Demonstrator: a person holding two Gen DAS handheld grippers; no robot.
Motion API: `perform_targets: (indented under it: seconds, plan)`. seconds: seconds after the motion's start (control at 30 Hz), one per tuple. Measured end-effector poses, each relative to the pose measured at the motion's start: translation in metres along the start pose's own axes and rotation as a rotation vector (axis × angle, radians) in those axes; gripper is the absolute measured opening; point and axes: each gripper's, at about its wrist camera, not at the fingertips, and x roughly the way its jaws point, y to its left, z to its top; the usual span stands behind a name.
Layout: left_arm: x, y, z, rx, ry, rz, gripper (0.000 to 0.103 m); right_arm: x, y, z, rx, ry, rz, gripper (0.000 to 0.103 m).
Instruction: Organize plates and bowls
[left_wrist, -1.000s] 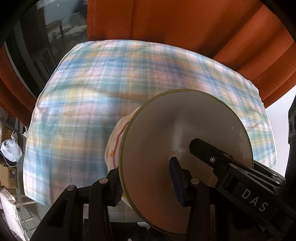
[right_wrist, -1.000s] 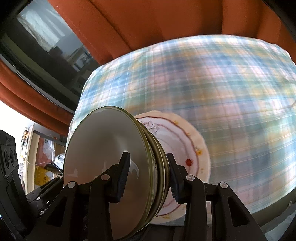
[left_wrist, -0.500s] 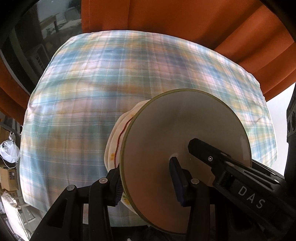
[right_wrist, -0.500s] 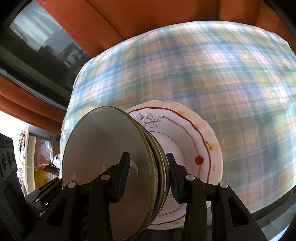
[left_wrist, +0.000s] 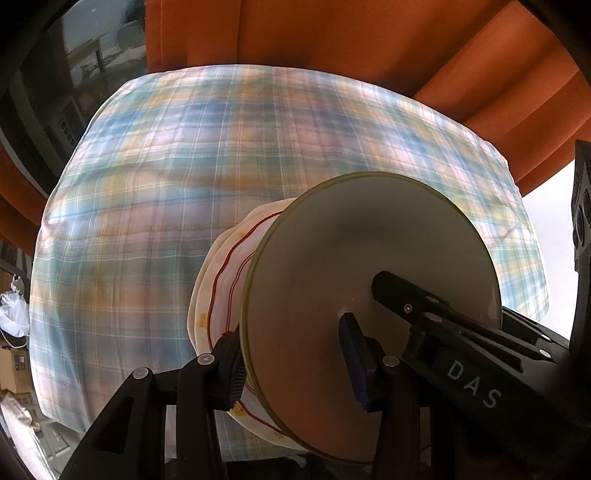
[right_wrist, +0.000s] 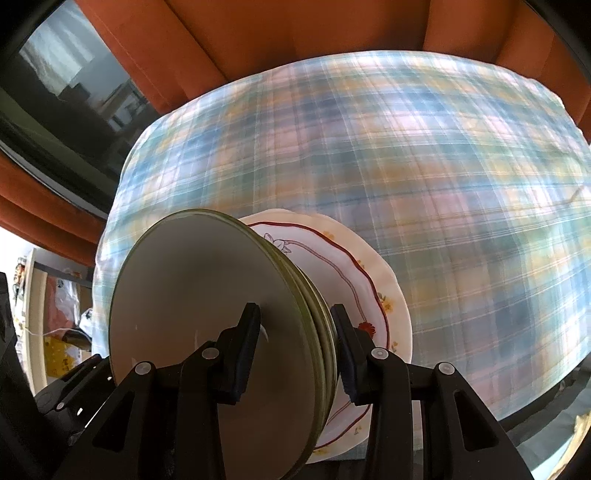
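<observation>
We see L gripper (left_wrist: 295, 365) jaws just opening round olive-rimmed plates (left_wrist: 369, 295), R gripper (right_wrist: 295, 354) clamping same stack w/ floral plate (right_wrist: 373, 295), over plaid cloth (left_wrist: 184, 184)

Left gripper (left_wrist: 295, 363) loosening; right gripper (right_wrist: 295, 349) clamped, both angled downward.

A plaid tablecloth (left_wrist: 184, 206) lies before orange curtains (left_wrist: 332, 40).
</observation>
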Motion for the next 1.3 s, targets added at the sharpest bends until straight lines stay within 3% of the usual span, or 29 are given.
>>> perform_targets:
  seconds: [0.13,0.27,0.43,0.67,0.8,0.93,1.1,1.3]
  plan:
    - [-0.004,-0.004,-0.002,0.041,-0.022,0.014,0.053,0.0,0.001,-0.001,0.015,-0.004,-0.032,0.048]
    - [-0.012,-0.005,-0.003,0.047,-0.072,0.033,0.072,-0.009,-0.004,-0.004,0.02,-0.04,-0.068,0.065]
    - [-0.028,-0.01,-0.008,0.044,-0.153,0.054,0.074,-0.027,-0.008,-0.007,0.004,-0.093,-0.064,0.074]
    - [-0.051,-0.025,-0.025,-0.006,-0.277,0.147,0.075,-0.057,-0.017,-0.016,-0.065,-0.197,-0.019,0.076]
    - [-0.061,-0.04,-0.045,-0.057,-0.35,0.195,0.082,-0.076,-0.031,-0.027,-0.083,-0.249,0.001,0.076]
    - [-0.064,-0.065,-0.065,-0.04,-0.417,0.236,0.083,-0.096,-0.054,-0.046,-0.098,-0.302,0.005,0.076]
    - [-0.062,-0.092,-0.091,-0.01,-0.494,0.257,0.087,-0.109,-0.088,-0.069,-0.101,-0.362,0.006,0.079]
    - [-0.055,-0.111,-0.12,-0.036,-0.548,0.226,0.091,-0.122,-0.129,-0.098,-0.117,-0.448,-0.053,0.08]
